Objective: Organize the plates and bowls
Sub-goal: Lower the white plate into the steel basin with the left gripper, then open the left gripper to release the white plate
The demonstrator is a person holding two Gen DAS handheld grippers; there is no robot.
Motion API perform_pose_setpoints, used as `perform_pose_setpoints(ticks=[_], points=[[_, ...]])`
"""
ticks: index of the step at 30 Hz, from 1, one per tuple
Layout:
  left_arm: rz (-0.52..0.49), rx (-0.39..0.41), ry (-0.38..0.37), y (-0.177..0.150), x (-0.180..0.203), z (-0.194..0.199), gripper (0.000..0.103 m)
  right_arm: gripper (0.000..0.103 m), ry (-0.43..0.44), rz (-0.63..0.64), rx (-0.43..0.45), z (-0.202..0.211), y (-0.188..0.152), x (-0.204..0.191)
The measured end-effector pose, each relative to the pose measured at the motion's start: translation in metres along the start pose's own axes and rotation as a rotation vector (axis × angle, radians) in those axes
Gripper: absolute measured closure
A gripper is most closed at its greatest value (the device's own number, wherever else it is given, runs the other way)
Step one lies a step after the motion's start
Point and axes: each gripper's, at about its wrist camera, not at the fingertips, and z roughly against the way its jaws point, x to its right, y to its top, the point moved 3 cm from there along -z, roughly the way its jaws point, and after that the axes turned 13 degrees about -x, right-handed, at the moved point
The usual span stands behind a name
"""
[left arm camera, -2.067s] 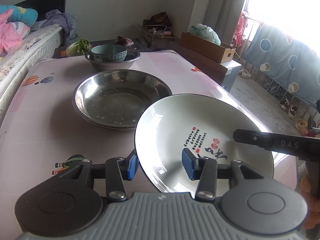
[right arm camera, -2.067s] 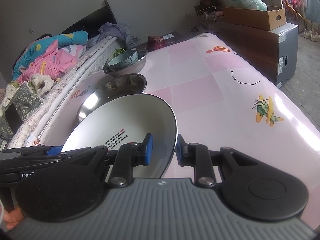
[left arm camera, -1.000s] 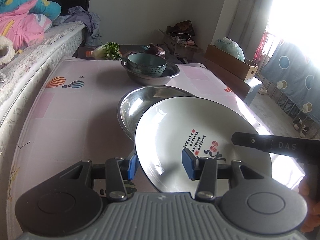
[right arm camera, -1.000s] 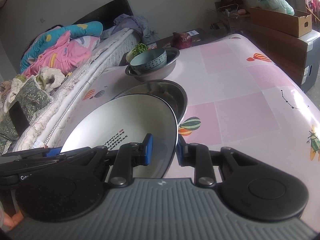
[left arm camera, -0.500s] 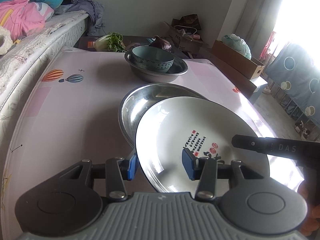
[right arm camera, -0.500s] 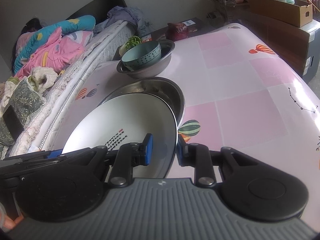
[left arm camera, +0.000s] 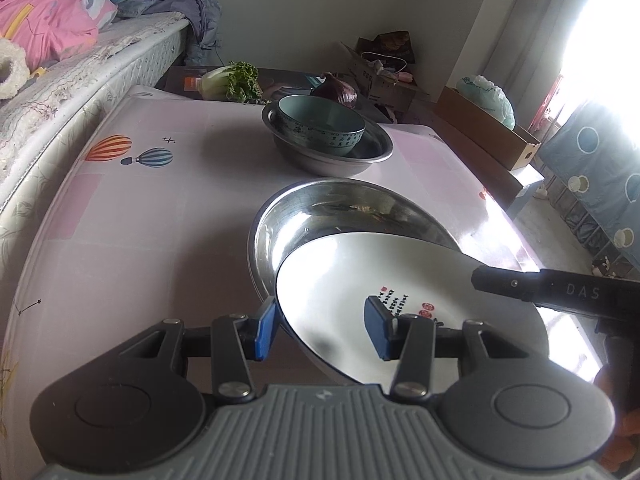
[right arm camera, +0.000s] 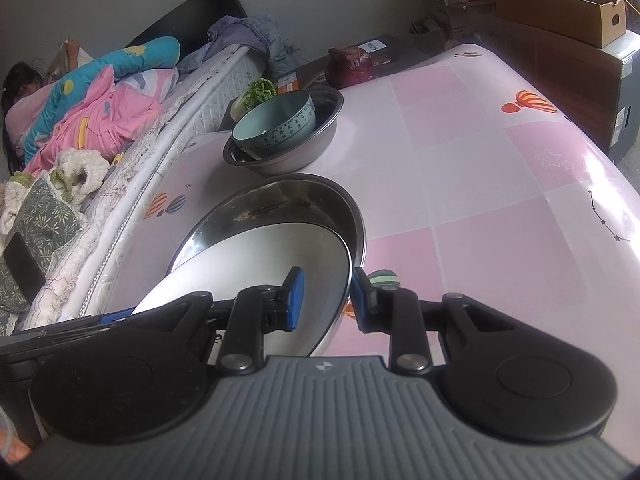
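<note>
A pale pink checked surface (left arm camera: 152, 216) printed with striped hot-air balloons (left arm camera: 108, 148) stood beside a bed with a quilted white mattress (left arm camera: 100, 64), on which pink and blue bedding (right arm camera: 92, 92) lay heaped. Beyond the surface's far edge lay a leafy green vegetable (left arm camera: 232, 80) and a dark red cabbage (left arm camera: 336, 90). To the right, an open brown cardboard box (left arm camera: 488, 136) held a pale green plastic bag (left arm camera: 486, 96), near a blue curtain with circles (left arm camera: 592, 168).
</note>
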Motion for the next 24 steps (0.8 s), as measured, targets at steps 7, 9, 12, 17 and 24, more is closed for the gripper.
perform_pose_setpoints(ticks=[7, 9, 12, 17, 24], points=[[0.001, 0.010, 0.007, 0.000, -0.001, 0.002, 0.055, 0.071, -0.001, -0.004, 0.026, 0.005, 0.002, 0.000], [-0.002, 0.014, 0.006, -0.001, 0.000, 0.003, 0.055, 0.071, 0.001, -0.009, 0.027, 0.006, 0.000, 0.001], [-0.010, 0.018, 0.013, -0.003, 0.002, 0.004, 0.054, 0.070, 0.004, -0.018, 0.029, 0.008, -0.005, 0.002], [-0.017, 0.016, 0.027, -0.003, 0.004, 0.002, 0.053, 0.069, 0.015, -0.034, 0.035, 0.014, -0.013, 0.004], [-0.022, 0.005, 0.072, -0.005, 0.007, 0.008, 0.040, 0.053, 0.015, -0.018, 0.051, 0.027, -0.021, 0.001]])
